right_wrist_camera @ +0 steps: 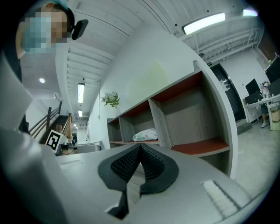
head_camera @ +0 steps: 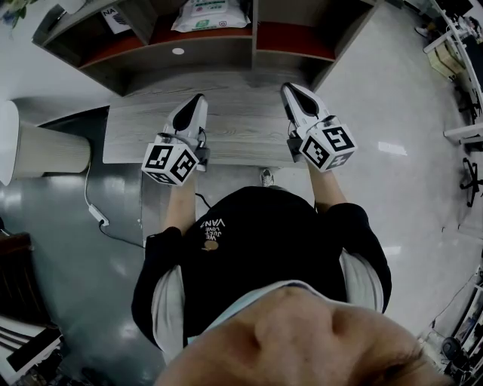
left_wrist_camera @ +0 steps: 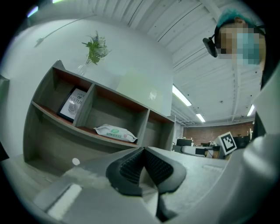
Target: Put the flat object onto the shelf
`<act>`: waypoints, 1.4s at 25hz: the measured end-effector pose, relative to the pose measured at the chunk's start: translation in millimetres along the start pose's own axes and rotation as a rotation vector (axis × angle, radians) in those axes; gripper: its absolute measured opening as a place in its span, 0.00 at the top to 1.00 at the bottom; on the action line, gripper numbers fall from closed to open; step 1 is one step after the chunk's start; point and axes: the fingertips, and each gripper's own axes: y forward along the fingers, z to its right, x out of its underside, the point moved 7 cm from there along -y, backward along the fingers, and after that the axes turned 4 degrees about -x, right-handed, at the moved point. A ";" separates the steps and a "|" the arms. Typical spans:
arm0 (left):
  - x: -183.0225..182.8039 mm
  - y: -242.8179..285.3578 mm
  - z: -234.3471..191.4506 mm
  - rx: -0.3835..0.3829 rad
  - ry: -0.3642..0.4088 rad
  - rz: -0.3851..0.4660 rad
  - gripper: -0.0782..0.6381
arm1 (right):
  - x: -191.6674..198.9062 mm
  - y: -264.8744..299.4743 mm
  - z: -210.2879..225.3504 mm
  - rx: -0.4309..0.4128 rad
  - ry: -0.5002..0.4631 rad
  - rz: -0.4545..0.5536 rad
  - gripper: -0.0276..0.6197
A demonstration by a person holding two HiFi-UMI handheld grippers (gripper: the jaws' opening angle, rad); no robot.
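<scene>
Closest was the person's black top (head_camera: 256, 249), and from it both forearms (head_camera: 178, 202) reached straight forward, side by side and well apart. Each ended at a marker cube (head_camera: 170, 163), with the hand hidden beneath it. Beyond the cubes, the left gripper (head_camera: 199, 98) and right gripper (head_camera: 290, 88) pointed level toward the shelf, their bodies above the near part of the grey wood-grain table (head_camera: 241, 132).

In the left gripper view the ribbed black fingers (left_wrist_camera: 130, 168) were pressed together at their tips with nothing between them. In the right gripper view the fingers (right_wrist_camera: 126, 162) met in the same way, also empty.

Farther off, past the table, stood the shelf (head_camera: 253, 34), grey with red-brown boards. A flat white packet (head_camera: 208, 13) lay on the board of its middle compartment, apart from both grippers. One compartment beside it held a framed print (left_wrist_camera: 74, 104). On top of the shelf sat a small plant (left_wrist_camera: 96, 47).
</scene>
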 end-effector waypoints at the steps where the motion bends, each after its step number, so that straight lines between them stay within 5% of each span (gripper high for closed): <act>1: 4.4 -0.6 -0.1 -0.001 -0.008 -0.008 0.89 | 4.1 -1.5 0.2 0.001 0.010 -0.007 0.96; 16: 54.4 -12.9 7.1 -0.011 -0.090 -0.121 0.89 | 55.7 -17.3 0.3 -0.003 0.106 -0.136 0.96; 35: 63.2 -10.3 8.1 -0.016 -0.119 -0.142 0.89 | 59.8 -14.5 4.0 -0.004 0.108 -0.171 0.96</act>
